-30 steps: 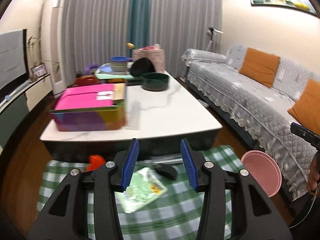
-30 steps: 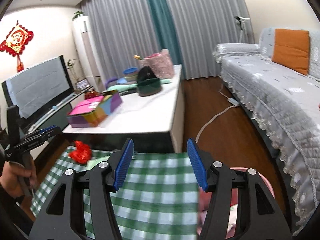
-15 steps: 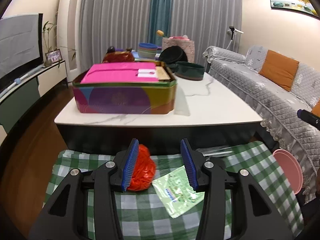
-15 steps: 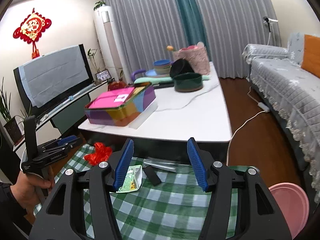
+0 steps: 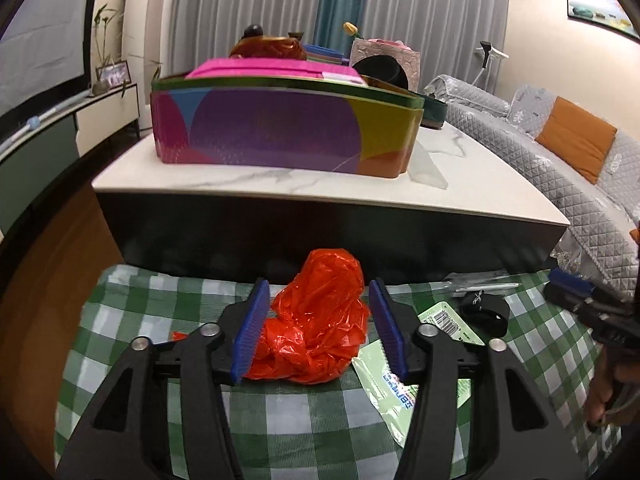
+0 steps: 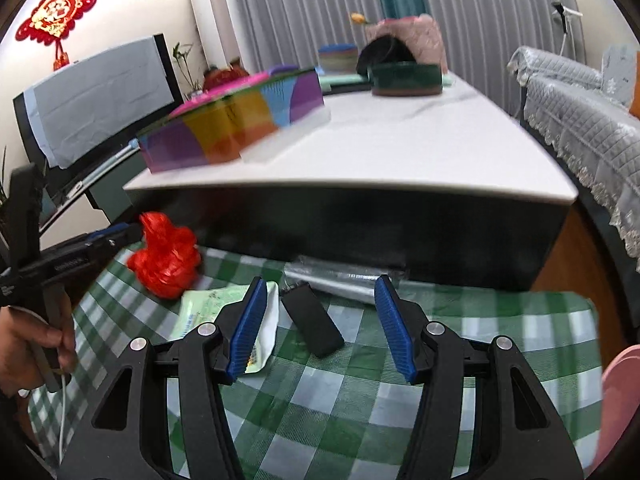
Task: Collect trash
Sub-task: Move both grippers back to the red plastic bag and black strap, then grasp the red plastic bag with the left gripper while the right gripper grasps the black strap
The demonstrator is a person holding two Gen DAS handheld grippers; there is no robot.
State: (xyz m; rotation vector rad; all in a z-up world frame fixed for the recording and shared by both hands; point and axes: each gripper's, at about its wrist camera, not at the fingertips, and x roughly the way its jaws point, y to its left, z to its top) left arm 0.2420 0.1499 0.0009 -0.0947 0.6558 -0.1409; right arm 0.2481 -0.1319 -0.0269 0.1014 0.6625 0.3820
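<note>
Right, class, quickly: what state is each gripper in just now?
Left gripper: open, jaws just widened, either side of the red plastic bag, not yet pressing it.
Right gripper: open, holding nothing, above the black object.

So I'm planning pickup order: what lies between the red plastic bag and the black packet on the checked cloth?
The pale green wrapper lies between the red plastic bag and the black packet, clearest in the right wrist view.

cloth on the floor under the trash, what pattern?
Green-and-white check, on the cloth. Shows best in the right wrist view.
</note>
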